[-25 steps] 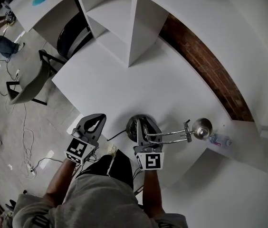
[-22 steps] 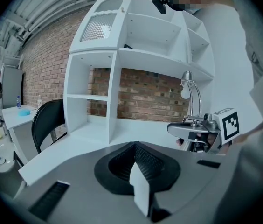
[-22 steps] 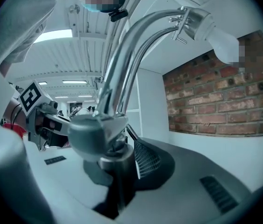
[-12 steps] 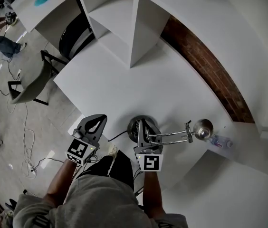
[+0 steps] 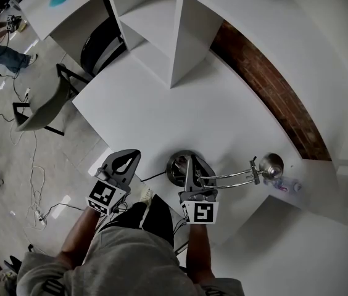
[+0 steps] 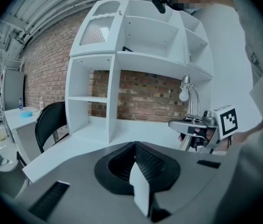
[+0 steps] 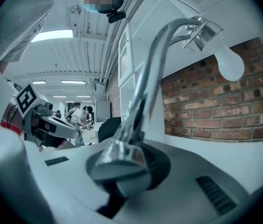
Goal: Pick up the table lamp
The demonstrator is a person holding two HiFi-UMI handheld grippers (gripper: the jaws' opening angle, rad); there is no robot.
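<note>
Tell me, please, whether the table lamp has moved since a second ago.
Yes, slightly: in the head view the table lamp has shifted right, its head now nearer the brick wall.

Glossy chromed metal table lamp [image 7: 141,101], smooth matt desk [image 5: 180,110], rough brick wall [image 5: 266,85]

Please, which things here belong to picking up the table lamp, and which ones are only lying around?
For the job: table lamp; right gripper, shut on its stem.
Only lying around: left gripper, idle; small bottle; black chair; shelf unit; floor cables.
</note>
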